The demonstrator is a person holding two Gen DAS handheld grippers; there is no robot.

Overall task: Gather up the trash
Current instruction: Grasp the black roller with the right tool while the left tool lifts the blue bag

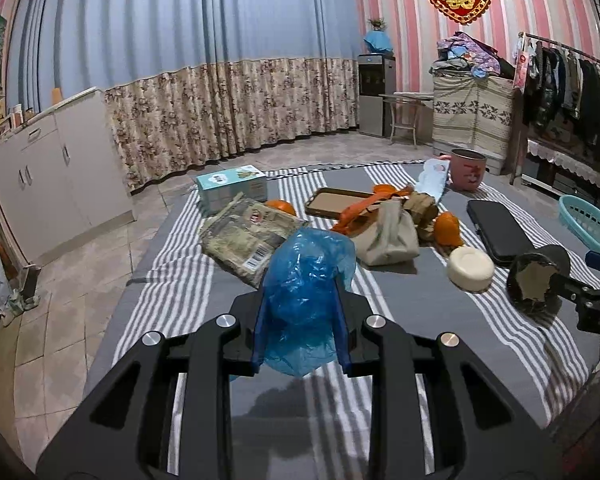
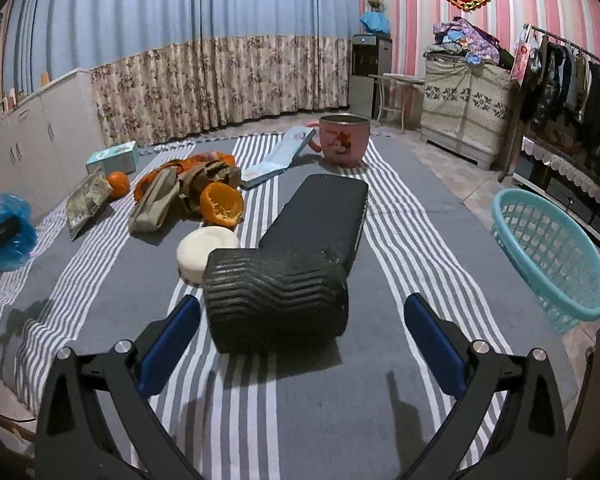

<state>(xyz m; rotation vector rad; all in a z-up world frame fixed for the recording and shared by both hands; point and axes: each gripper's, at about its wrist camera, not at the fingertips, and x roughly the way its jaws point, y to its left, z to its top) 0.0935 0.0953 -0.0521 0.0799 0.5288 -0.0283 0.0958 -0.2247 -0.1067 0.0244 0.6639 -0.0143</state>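
My left gripper (image 1: 303,296) is shut on a crumpled blue plastic bag (image 1: 308,280), held above the striped grey cloth (image 1: 380,320). The same bag (image 2: 8,236) shows at the left edge of the right wrist view. My right gripper (image 2: 302,300) is open, its blue pads (image 2: 172,332) wide on either side of a black ribbed cylinder (image 2: 276,300) lying on the cloth, without touching it. The cylinder (image 1: 536,284) shows end-on in the left wrist view. A teal basket (image 2: 548,256) stands off the cloth's right edge.
On the cloth lie a white round puck (image 2: 200,252), an orange peel half (image 2: 221,204), a beige crumpled bag (image 2: 156,204), a printed wrapper (image 2: 86,200), a whole orange (image 2: 118,184), a black flat case (image 2: 324,208), a booklet (image 2: 280,156), a pink cup (image 2: 344,136) and a tissue box (image 2: 112,160).
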